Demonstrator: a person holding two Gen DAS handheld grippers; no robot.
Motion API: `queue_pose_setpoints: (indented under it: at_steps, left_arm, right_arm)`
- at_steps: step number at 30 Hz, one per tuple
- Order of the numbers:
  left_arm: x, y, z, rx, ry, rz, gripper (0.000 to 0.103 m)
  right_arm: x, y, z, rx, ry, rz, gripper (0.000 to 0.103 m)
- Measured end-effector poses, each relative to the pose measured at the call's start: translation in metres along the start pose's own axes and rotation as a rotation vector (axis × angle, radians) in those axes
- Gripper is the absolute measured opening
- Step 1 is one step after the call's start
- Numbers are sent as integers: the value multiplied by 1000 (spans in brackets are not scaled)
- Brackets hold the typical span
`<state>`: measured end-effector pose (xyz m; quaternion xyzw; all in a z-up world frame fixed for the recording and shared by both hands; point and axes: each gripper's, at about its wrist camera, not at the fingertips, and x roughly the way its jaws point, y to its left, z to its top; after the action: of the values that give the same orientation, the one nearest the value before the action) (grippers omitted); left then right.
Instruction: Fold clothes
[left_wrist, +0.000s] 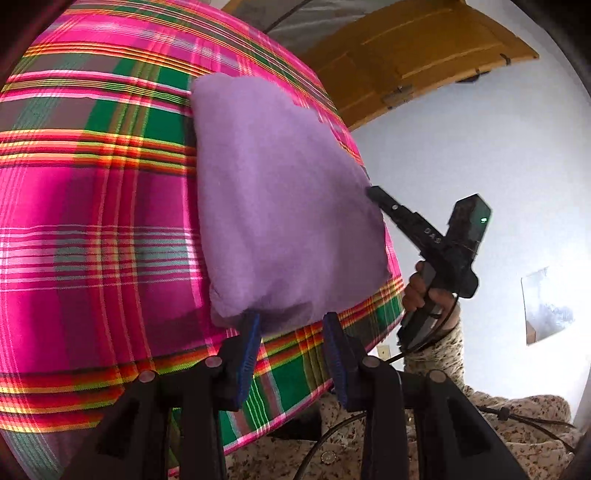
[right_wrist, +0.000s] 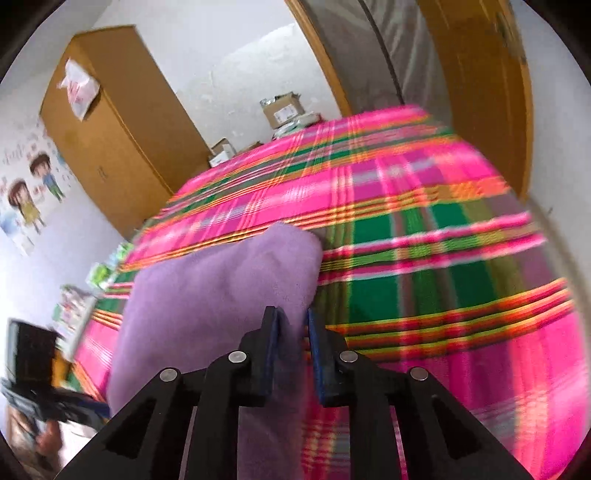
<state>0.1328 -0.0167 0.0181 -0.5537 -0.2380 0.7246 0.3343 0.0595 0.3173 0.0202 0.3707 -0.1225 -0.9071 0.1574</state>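
The lilac fleece garment (left_wrist: 288, 199) lies on the pink-and-green plaid bedcover (left_wrist: 92, 206) as a compact, roughly rectangular bundle, its edges doubled under, near the bed's edge closest to the person. In the left wrist view the left gripper (left_wrist: 293, 332) sits at 6 o'clock of the bundle, its blue pads (left_wrist: 249, 350) spread apart with the fabric's near hem just at or between their tips; the jaws are parted and not pinching anything I can make out. The right gripper (right_wrist: 291, 332) comes in from the bundle's other side: in its own view the fleece fills the 9 to 12 o'clock region and a fold of it seems to run between the narrowly spaced pads (right_wrist: 271, 347), but whether they actually clamp it I cannot tell. Seen from the left wrist, that right tool's tip touches the bundle's edge at about 3 o'clock, held by a hand (left_wrist: 424, 291) in a speckled sleeve (left_wrist: 447, 339). The right view is motion-blurred. This fits either gathering the near edge for another fold or letting go after a fold was laid down. Any further fold would call for both jaws to seize matching corners and carry them evenly, since fleece is thick and springs back open.
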Motion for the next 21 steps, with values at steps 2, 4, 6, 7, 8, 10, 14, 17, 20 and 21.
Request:
queue_pose_setpoints:
  at_steps: [2,4,6,7,8,10,14,17,20,21]
  left_arm:
    - [3,-1,-3,11,21,14,35]
    - [2,-1,-5,21,27,31,35]
    - [-4,0,-5,21,5,24,35]
    - [-7,1,-5,20,-6,20,35]
    - [-11,1,-5,20,-17,16,35]
    - [-17,3,-5,19,-39,8,35]
    - [-28,11,-4,-3,-74,5,35]
    - [-33,18,2,-32,-121,14,35]
    - [-28,26,12,-52,-124,-28,36]
    - [-25,28,14,-58,-116,-38,36]
  right_arm:
    - [-10,9,-3,-42,-13,-11,20]
    - [-14,23,-10,-98,-20,1,21]
    - [-18,37,-16,-154,-27,14,22]
    - [-20,44,-19,-182,-30,21,23]
    - [-19,51,-25,-220,-19,39,24]
    - [-13,60,-36,-262,26,60,25]
    - [-14,71,-62,-315,44,43,27]
    - [-23,76,-74,-357,52,25,31]
    - [-28,80,-69,-400,57,18,31]
    - [-31,79,-63,-390,35,21,31]
